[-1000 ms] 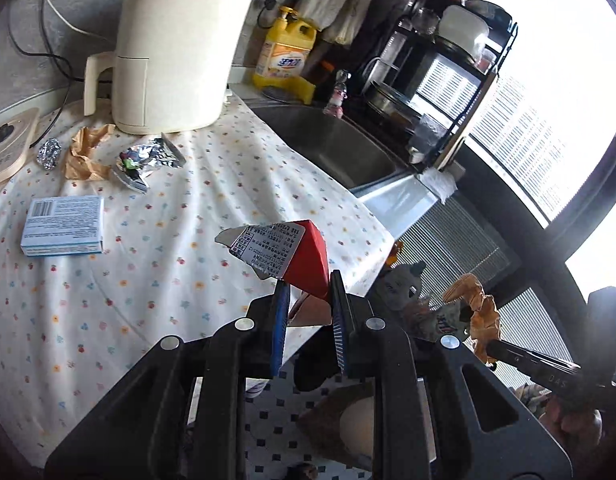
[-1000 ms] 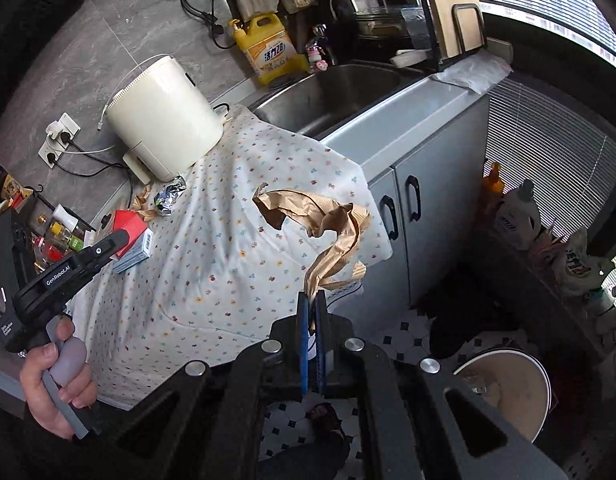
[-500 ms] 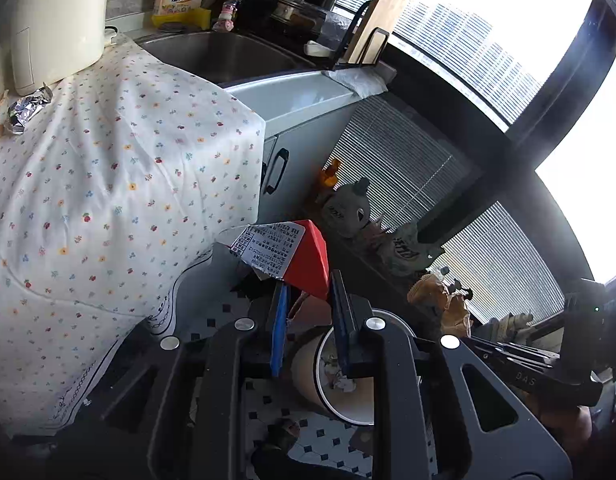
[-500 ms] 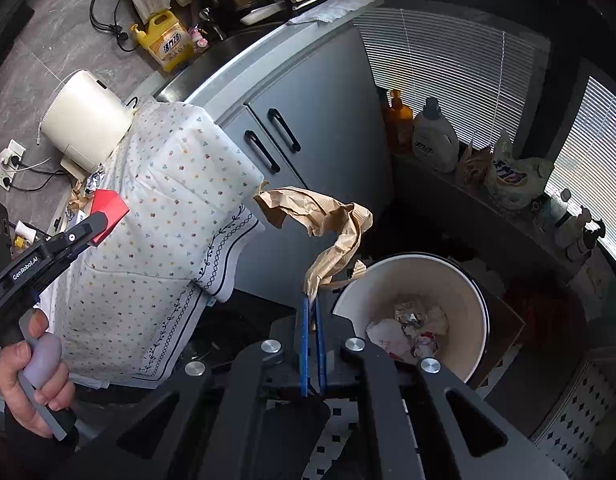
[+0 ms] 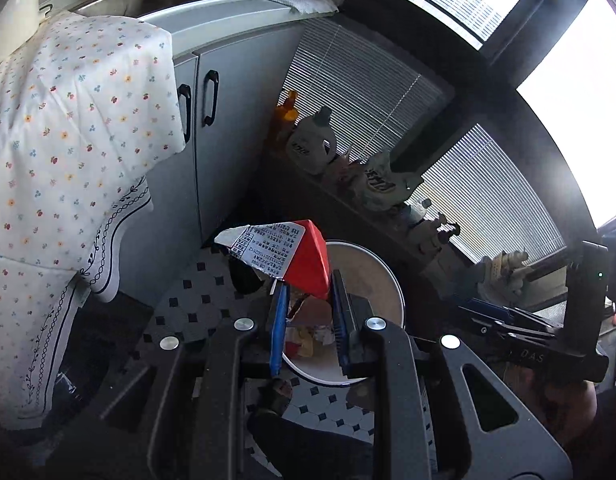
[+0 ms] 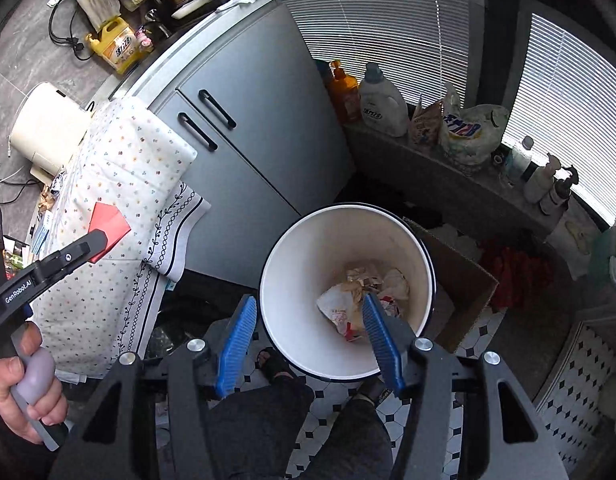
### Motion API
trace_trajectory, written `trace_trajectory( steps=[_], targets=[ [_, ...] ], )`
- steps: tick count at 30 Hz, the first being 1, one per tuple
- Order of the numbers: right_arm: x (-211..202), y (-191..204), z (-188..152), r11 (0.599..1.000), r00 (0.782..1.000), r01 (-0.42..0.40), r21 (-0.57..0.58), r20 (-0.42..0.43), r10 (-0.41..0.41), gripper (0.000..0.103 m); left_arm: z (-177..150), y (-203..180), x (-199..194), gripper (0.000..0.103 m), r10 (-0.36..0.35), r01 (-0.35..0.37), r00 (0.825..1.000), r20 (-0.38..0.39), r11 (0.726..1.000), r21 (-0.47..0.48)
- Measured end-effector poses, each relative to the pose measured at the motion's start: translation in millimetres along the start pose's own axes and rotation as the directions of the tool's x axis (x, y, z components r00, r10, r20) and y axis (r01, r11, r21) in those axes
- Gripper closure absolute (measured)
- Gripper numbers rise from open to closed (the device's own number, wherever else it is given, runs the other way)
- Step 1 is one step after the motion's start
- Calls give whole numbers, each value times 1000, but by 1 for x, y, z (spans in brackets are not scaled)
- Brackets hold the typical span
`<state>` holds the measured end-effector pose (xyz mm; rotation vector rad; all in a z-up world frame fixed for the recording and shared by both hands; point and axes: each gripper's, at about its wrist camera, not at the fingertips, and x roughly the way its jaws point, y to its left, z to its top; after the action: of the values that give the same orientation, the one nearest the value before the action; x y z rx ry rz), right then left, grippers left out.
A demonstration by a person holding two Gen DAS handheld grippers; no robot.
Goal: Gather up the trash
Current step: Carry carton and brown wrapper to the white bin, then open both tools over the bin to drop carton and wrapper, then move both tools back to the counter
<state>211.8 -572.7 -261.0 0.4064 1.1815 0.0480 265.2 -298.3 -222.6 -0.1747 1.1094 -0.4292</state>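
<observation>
White plastic forms the trash bucket (image 6: 422, 256), which stands on the tiled floor (image 6: 576, 360) just beside the grey cabinet (image 6: 267, 132). Crumpled paper and wrappers (image 6: 360, 292) lie at the bottom of the bucket.

Right tongs (image 6: 308, 340): positioned above the near rim of the bucket, pointing down. Jaws are opening, with blue pads (image 6: 237, 340) spread wide apart. Nothing is between them; one pad sits outside the bucket wall, the other over its inside.

Left tongs (image 5: 308, 312): closed on a red carton (image 5: 303, 258) with a white printed label. The carton is held above the left side of the bucket, which shows behind the pads. In the right wrist view, the left tongs (image 6: 95, 240) appear at the far left, with a hand (image 6: 25, 392) on the handle.

A flowered cloth (image 6: 119, 168) covers the surface left of the cabinet and hangs over its edge. Bottles and bags (image 6: 382, 100) stand along the ledge under the window blinds.
</observation>
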Motion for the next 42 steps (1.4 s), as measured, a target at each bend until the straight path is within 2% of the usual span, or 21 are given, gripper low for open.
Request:
trace_trajectory(
  steps=[5,9,11,12,13,16,19,21,23,25,30,37,42],
  targets=[
    [-15,-28,-2,998,999,31,63,27,-32,48,-4,-28,29,82,-50,53,997,-61,998,42],
    [-27,-44,-6,993,997,47,104,48,-52,48,-9,-52,50,82,-97,107,987,-126,991,80],
    [-32,-50,-8,991,997,53,123,56,-60,48,-9,-64,58,70,-123,139,980,-155,985,97],
    [-34,-52,-9,990,996,56,130,59,-64,48,-9,-68,60,49,-126,145,978,-163,984,108],
    [-35,-55,-10,989,996,58,137,61,-67,48,-8,-72,60,36,-130,150,978,-160,982,118],
    [-37,-58,-11,987,996,59,150,64,-70,48,-3,-77,53,28,-151,170,978,-145,977,129],
    [-37,-52,-8,988,996,48,144,69,-58,48,4,-69,43,27,-131,146,984,-124,982,123],
    [-36,-43,-3,991,996,37,127,75,-47,45,9,-59,33,24,-108,120,989,-101,986,114],
    [-35,-31,4,994,995,28,101,90,-37,37,15,-44,19,18,-83,89,994,-66,991,97],
    [-34,-14,11,998,994,16,69,110,-24,25,21,-27,3,13,-58,60,998,-29,995,73],
    [-28,36,32,1000,988,-6,-14,153,8,9,31,24,-44,7,23,-25,997,74,999,24],
    [-10,114,54,992,987,-54,-118,147,71,8,34,110,-109,6,169,-154,971,171,983,-97],
    [4,173,65,980,986,-79,-182,130,104,8,34,168,-148,6,236,-196,947,219,962,-189]
  ],
)
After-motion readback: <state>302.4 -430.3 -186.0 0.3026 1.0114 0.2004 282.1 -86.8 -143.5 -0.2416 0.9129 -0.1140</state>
